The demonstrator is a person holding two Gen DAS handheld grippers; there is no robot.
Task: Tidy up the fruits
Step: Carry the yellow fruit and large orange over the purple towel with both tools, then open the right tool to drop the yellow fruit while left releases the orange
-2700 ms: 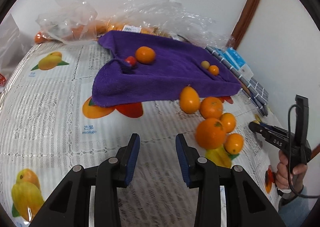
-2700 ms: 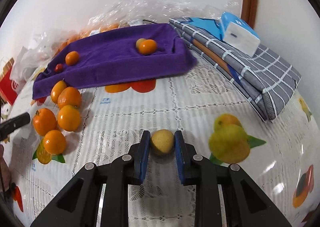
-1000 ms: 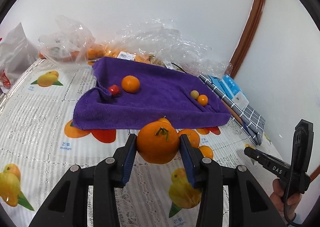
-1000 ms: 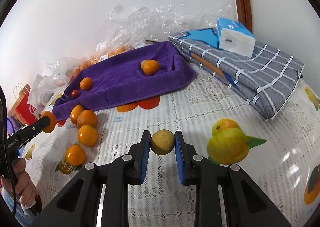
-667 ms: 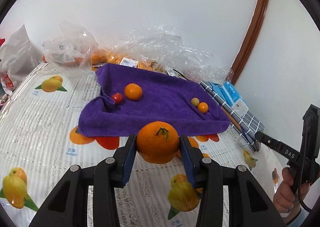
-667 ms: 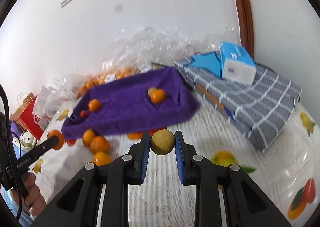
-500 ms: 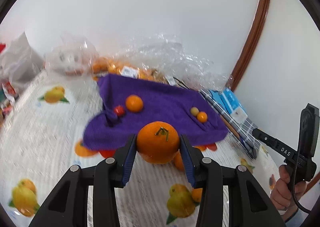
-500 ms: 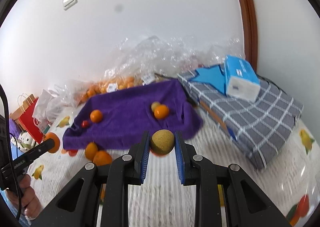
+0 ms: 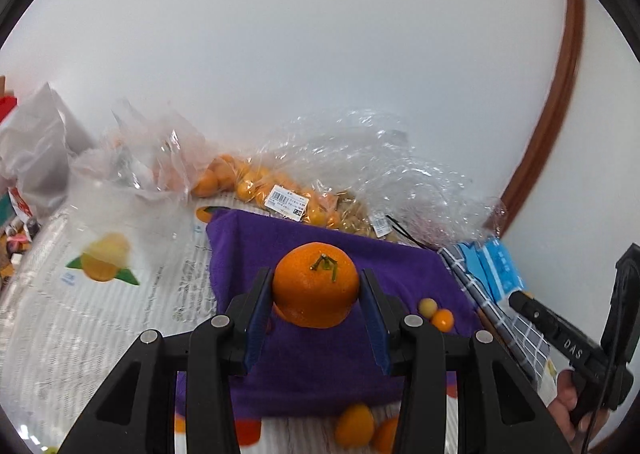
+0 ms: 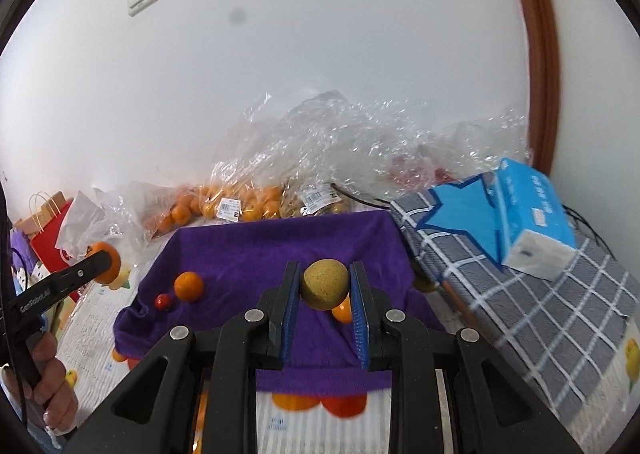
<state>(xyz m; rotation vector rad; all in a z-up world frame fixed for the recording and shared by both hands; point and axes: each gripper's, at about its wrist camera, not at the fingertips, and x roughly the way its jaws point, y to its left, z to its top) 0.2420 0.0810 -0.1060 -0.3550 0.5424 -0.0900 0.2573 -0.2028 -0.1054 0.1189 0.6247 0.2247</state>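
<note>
- Left claw (image 9: 316, 308) grips the stemmed mandarin (image 9: 315, 284); lower it beside the orange (image 10: 188, 286) on the purple towel (image 10: 248, 254).
- Right claw (image 10: 325, 304) clamps a tan round fruit (image 10: 324, 283); release it gently by the small pair (image 9: 436, 313).

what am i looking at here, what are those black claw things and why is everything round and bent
The black claws are hand-held grippers, one in each of a person's hands, with a wide-angle camera on each looking forward along its two fingers. That lens bends the picture into a circle.

One picture is from the left gripper: it is shut on a large orange with a green stem. The other is from the right gripper: it is shut on a smaller yellowish-brown fruit. Each view also shows the other gripper at its edge.

Below lies a purple towel with a small orange and a tiny red fruit on it. Behind are clear bags of fruit; to the right, a tissue pack on a folded grey checked cloth.
</note>
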